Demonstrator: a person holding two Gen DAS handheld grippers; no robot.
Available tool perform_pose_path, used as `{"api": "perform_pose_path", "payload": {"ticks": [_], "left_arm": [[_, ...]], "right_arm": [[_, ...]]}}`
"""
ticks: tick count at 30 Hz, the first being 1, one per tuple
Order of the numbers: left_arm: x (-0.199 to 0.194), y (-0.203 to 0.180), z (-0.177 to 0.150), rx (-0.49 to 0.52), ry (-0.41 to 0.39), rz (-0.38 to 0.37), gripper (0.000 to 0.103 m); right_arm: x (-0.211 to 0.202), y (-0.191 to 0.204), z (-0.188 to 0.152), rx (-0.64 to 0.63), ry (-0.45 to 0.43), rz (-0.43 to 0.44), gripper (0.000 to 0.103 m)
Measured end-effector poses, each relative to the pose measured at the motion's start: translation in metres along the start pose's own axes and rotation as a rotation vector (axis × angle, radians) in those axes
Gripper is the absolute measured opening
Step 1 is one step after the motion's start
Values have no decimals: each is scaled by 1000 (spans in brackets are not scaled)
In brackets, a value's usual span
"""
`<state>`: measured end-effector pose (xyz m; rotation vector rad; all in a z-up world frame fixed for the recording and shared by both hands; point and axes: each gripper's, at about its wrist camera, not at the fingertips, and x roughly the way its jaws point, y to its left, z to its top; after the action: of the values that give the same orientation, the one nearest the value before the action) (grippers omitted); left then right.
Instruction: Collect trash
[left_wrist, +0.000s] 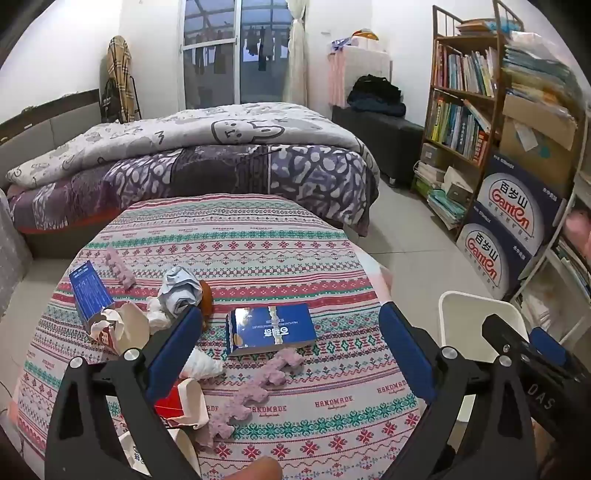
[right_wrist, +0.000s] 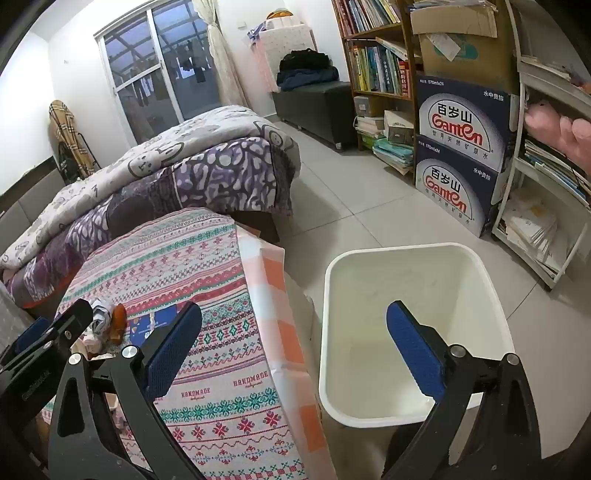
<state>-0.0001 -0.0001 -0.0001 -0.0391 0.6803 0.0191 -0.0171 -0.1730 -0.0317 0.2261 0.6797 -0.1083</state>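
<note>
Trash (left_wrist: 122, 325) sits piled at the left of my left view on the surface (left_wrist: 295, 243), both fingers wide and empty, the bin (right_wrist: 406, 258) low right, so I risk grabbing the book (left_wrist: 271, 328) or snagging cloth.

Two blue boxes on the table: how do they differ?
The blue box at mid-table lies flat and looks whole; the torn blue carton at the left edge stands tilted, its lower end ripped open. The flat one sits alone beside a pink foam strip; the torn one is wedged into crumpled paper. Both are dark blue with white print.
</note>
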Motion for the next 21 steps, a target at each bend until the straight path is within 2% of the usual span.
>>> {"api": "perform_pose_path", "payload": {"ticks": [21], "left_arm": [[4,0,-2,2,0,13,94]], "right_arm": [[2,2,-2,4,3,5,96]]}}
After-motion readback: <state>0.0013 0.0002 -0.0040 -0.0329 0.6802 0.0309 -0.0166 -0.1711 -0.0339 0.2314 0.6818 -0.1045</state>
